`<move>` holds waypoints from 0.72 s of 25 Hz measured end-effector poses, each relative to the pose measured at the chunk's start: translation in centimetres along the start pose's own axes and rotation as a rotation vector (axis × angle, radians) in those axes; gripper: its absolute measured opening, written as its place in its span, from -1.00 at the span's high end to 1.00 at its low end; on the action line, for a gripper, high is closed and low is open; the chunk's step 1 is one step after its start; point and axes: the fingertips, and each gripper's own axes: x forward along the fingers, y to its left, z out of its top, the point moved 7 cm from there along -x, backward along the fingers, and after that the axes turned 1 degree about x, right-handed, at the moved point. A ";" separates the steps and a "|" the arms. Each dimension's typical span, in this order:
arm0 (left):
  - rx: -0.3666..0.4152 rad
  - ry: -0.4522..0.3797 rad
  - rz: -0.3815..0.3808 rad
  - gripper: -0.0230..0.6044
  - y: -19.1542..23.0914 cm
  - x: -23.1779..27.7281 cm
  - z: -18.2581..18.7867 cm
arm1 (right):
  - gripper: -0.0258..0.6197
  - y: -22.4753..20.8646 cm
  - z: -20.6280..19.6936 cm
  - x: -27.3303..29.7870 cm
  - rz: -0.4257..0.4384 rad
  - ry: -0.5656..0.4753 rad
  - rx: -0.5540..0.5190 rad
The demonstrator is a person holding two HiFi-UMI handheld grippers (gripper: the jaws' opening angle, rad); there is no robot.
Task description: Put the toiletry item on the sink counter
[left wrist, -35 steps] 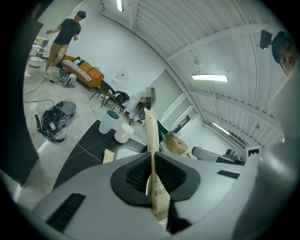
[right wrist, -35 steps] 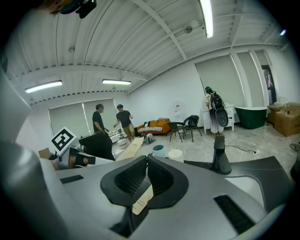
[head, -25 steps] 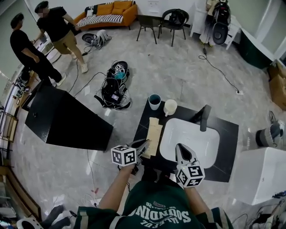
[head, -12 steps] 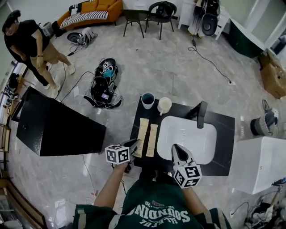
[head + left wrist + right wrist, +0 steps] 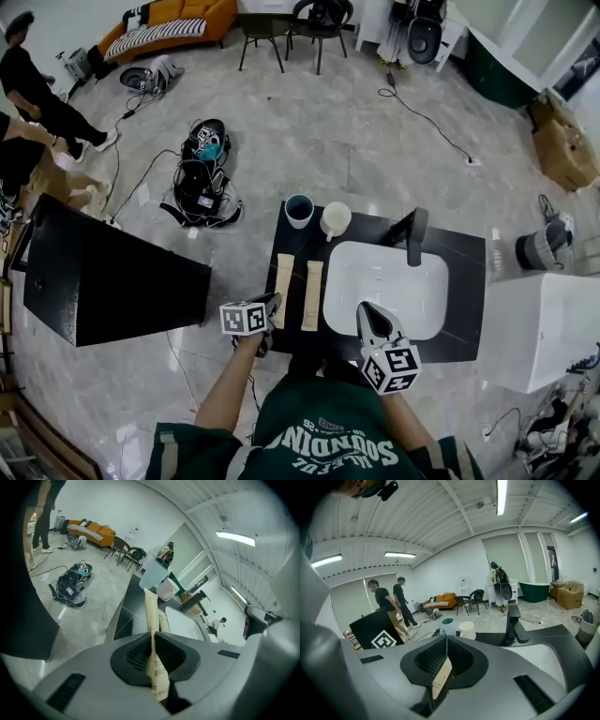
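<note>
A long beige toothbrush packet (image 5: pixel 283 277) lies along the left part of the black sink counter (image 5: pixel 466 281). My left gripper (image 5: pixel 271 305) is shut on its near end. In the left gripper view the packet (image 5: pixel 151 613) runs forward from the shut gripper (image 5: pixel 153 633) towards the cups. A second beige packet (image 5: pixel 312 293) lies beside it, closer to the white basin (image 5: pixel 386 287). My right gripper (image 5: pixel 365 317) hovers over the basin's near rim. In its own view the right gripper (image 5: pixel 446 640) is shut on a small beige packet (image 5: pixel 440 682).
A teal cup (image 5: pixel 299 211) and a white cup (image 5: pixel 335 220) stand at the counter's far edge, and a black faucet (image 5: pixel 413 234) rises behind the basin. A big black box (image 5: pixel 103 281) stands on the left, bags (image 5: pixel 202 178) lie on the floor, and a white cabinet (image 5: pixel 539 328) is on the right.
The two packets lay bunched together a second ago; now they sit apart, side by side. The left gripper drew slightly left with its packet. People at the far left walked away.
</note>
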 end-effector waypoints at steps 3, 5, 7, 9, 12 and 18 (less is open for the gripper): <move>-0.006 0.019 0.032 0.81 0.9 1.2 -0.2 | 0.79 -0.2 -0.2 0.2 -0.012 0.008 0.004; -0.009 0.034 0.053 0.81 1.4 1.8 -0.4 | 0.79 -0.2 -0.2 0.4 -0.018 0.011 0.004; 0.000 0.047 0.074 0.81 1.8 2.3 -0.5 | 0.79 0.0 -0.1 0.6 -0.018 0.012 -0.002; 0.010 0.065 0.096 0.81 2.1 2.7 -0.7 | 0.79 0.2 0.0 0.8 -0.017 0.009 -0.005; 0.021 0.087 0.130 0.80 2.5 3.3 -1.2 | 0.79 0.3 0.1 1.0 -0.024 0.008 -0.007; 0.062 0.099 0.149 0.65 2.7 3.5 -1.2 | 0.79 0.5 0.5 1.1 -0.031 -0.001 -0.013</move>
